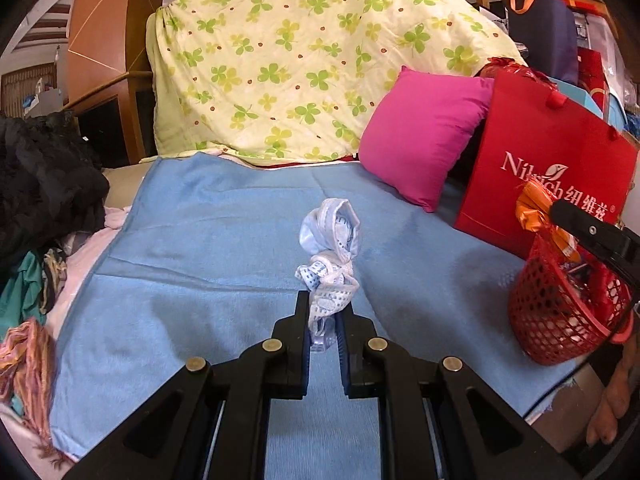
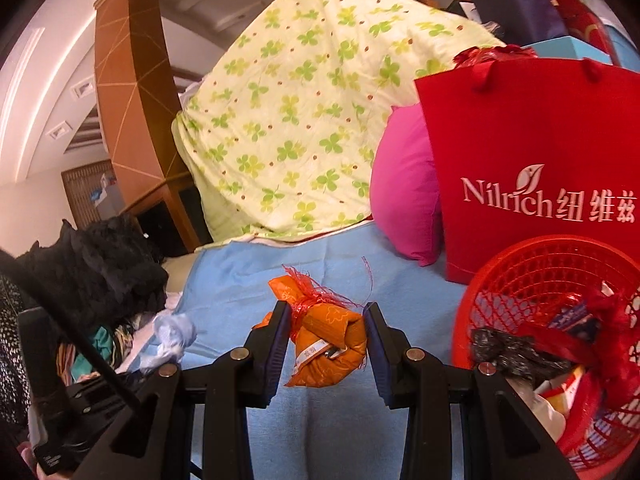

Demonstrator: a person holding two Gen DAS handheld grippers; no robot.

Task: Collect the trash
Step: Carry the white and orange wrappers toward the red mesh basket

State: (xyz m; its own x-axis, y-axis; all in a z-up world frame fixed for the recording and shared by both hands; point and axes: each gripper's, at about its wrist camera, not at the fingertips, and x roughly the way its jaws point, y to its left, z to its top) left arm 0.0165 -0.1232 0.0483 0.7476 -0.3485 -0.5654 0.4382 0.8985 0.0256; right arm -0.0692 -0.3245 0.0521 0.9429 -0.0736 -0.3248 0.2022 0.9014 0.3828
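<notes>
Blue blanket across frame centre. Pale yellow quilt with green clover print and brown dots, top. Magenta pillow, right. Red bag, white lettering. Red mesh basket, lower right. Orange wrapper, red netting. White-and-blue crumpled wrapper.

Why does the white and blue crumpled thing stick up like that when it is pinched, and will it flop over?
The white and blue wrapper looks like thin, twisted plastic, so it is probably very light. Its crumples likely stiffen it enough to stand above the left gripper, which is shut on its lower end. It might bend or sway when carried to the red basket, but it seems unlikely to break.
</notes>
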